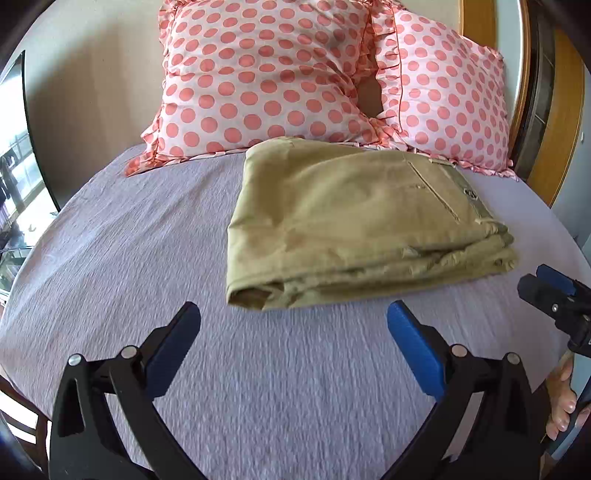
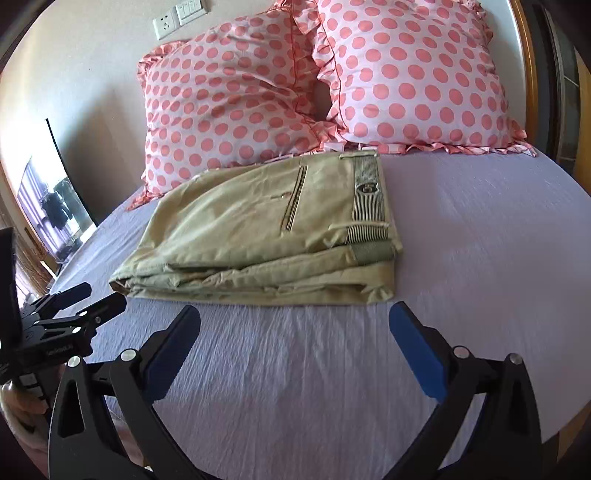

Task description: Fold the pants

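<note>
Khaki pants [image 1: 354, 221] lie folded in a thick stack on the lilac bed sheet [image 1: 147, 258], waistband to the right; they also show in the right wrist view [image 2: 266, 236]. My left gripper [image 1: 293, 321] is open and empty, just in front of the stack's near edge. My right gripper [image 2: 294, 321] is open and empty, also just short of the stack. The right gripper shows at the right edge of the left wrist view [image 1: 543, 278], and the left gripper at the left edge of the right wrist view [image 2: 99, 297]. Neither touches the pants.
Two pink polka-dot pillows [image 1: 266, 74] [image 1: 447, 107] lean against the wall behind the pants. A wooden headboard edge [image 1: 554, 122] is at the right. A window [image 2: 51, 206] is at the left. Wall sockets [image 2: 181, 14] sit above the pillows.
</note>
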